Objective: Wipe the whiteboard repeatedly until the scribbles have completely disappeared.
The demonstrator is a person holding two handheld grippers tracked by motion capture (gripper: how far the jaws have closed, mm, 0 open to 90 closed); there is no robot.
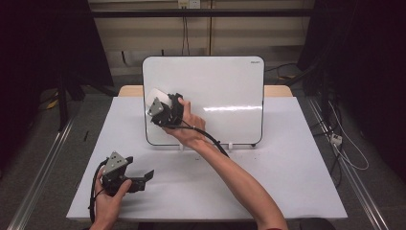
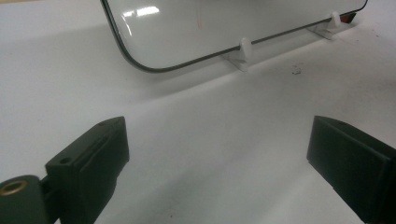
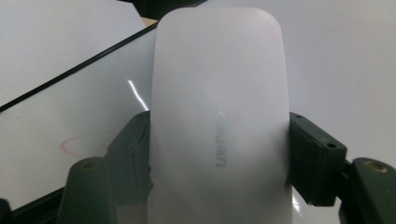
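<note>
A white whiteboard (image 1: 215, 96) stands upright on small white feet (image 2: 243, 53) at the back of the white table (image 1: 287, 167). My right gripper (image 1: 163, 106) is shut on a white rounded eraser (image 1: 158, 96), held against the board's left part. In the right gripper view the eraser (image 3: 219, 107) sits between the two black jaws of the right gripper (image 3: 219, 158), with the board (image 3: 46, 116) behind it and a faint red oval mark (image 3: 86, 142) to its left. My left gripper (image 1: 143, 178) rests low over the table's front left, open with nothing between its jaws (image 2: 219, 158).
Small dark specks (image 2: 295, 71) lie on the table in front of the board. Cables (image 1: 347, 148) and metal rails (image 1: 43, 163) run along the floor on both sides. Dark curtains hang left and right of the table.
</note>
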